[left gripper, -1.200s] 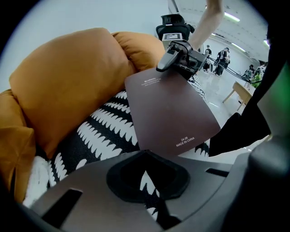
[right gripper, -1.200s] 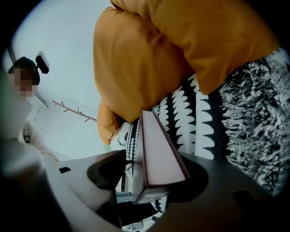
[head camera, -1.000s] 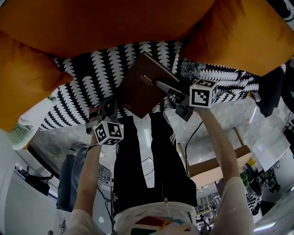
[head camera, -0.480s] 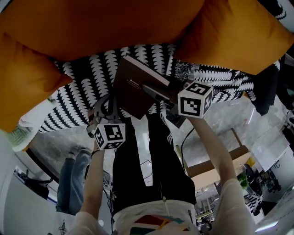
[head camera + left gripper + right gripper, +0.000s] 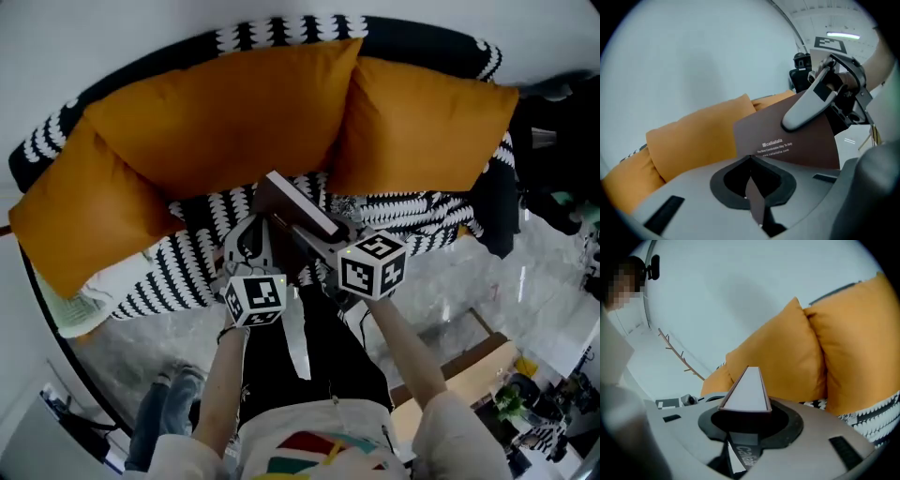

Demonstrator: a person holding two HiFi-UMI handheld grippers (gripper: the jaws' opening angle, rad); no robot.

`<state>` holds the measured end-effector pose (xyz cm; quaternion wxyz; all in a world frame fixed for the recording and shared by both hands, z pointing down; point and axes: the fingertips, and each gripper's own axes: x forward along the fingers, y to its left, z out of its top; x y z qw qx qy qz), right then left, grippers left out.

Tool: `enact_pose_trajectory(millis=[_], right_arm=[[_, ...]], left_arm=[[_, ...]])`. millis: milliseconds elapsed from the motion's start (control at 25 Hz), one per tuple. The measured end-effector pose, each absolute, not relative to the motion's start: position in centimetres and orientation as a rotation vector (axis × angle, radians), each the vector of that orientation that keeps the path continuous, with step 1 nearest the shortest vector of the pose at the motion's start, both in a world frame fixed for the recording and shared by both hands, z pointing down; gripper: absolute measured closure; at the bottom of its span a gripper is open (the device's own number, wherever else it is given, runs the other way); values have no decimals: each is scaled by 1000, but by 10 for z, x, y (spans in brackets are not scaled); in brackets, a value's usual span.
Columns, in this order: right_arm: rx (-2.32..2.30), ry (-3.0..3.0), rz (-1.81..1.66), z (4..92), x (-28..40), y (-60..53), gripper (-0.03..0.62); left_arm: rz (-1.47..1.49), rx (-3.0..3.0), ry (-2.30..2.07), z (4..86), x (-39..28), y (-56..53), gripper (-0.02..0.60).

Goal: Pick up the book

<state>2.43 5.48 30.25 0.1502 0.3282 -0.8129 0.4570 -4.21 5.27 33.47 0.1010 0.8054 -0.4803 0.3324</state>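
Note:
A brown book [image 5: 292,217] hangs in the air in front of the sofa, held between both grippers. In the left gripper view its cover [image 5: 787,140] with small white print faces the camera, and a thin brown edge of it runs into my left gripper [image 5: 753,197], which is shut on it. The right gripper's white finger [image 5: 808,107] lies flat on that cover. In the right gripper view the book [image 5: 747,391] shows edge-on, white pages up, clamped in my right gripper [image 5: 740,446]. In the head view my left gripper [image 5: 251,242] is below left of the book and my right gripper [image 5: 319,239] below right.
Three orange cushions [image 5: 225,112] [image 5: 422,122] [image 5: 84,216] lean on the sofa back. A black-and-white patterned cover [image 5: 187,272] lies on the seat. Dark clothing [image 5: 553,159] hangs at the right. Below are marble floor [image 5: 487,272] and a wooden piece [image 5: 469,366].
Both grippers have lifted the book up off the patterned seat and toward the camera. The book has tilted more edge-on, and the head view now takes in the whole sofa.

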Motion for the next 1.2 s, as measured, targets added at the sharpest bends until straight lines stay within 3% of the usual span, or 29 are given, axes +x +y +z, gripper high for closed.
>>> enact_pose_trajectory(millis=[280, 680, 1200], right_arm=[[1218, -2386, 867, 152, 33, 33, 444], [1415, -2555, 607, -15, 40, 34, 444], [1469, -2721, 672, -55, 50, 59, 444]], left_arm=[[783, 2458, -1548, 178, -29, 24, 575], [451, 2545, -1846, -9, -52, 21, 575], [222, 2601, -1978, -89, -69, 19, 575]])
